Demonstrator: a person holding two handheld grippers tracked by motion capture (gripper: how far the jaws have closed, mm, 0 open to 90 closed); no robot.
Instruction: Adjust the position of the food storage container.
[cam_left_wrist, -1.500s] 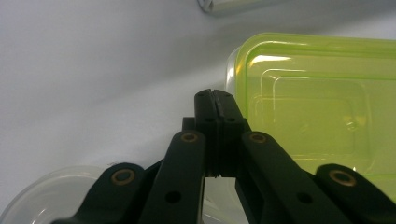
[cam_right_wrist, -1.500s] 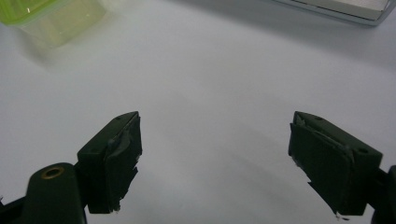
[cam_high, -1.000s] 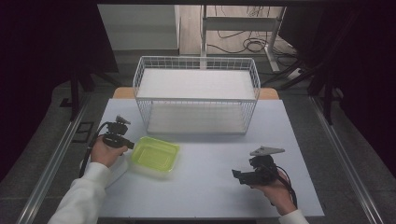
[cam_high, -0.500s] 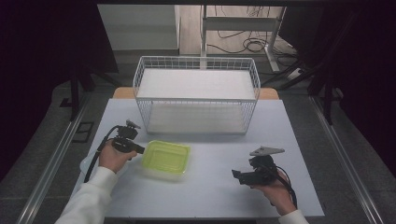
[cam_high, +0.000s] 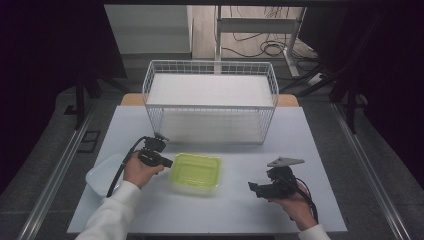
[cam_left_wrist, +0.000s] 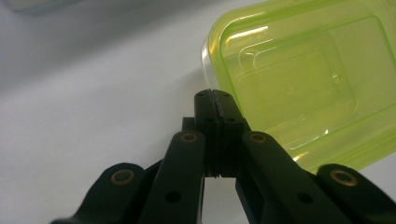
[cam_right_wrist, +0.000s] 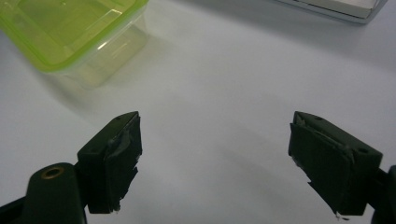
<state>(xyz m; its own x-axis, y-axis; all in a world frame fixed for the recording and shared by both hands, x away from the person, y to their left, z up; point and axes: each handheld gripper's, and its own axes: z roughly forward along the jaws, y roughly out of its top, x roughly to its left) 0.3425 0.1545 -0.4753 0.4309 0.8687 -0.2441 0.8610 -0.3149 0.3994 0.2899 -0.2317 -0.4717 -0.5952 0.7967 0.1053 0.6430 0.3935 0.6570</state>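
High view: one yellow-green translucent plastic box with its lid on sits on the pale grey table, near the front of the one white wire basket, which I take as landmark. One clear plastic lid or tray lies well to the left of the basket's front corner, partly hidden behind my left forearm.

I hold the left gripper at the box's left rim, in front of the basket's left half. In the left gripper view its jaws are pressed together at the rim of the box; whether a lip is pinched between them I cannot tell.

The right gripper rests in front of the basket's right half, well apart from the box. Its jaws stand wide with bare table between them.

Count: two grippers, one box, one basket, one clear piece. Nothing lies between the box and the basket.
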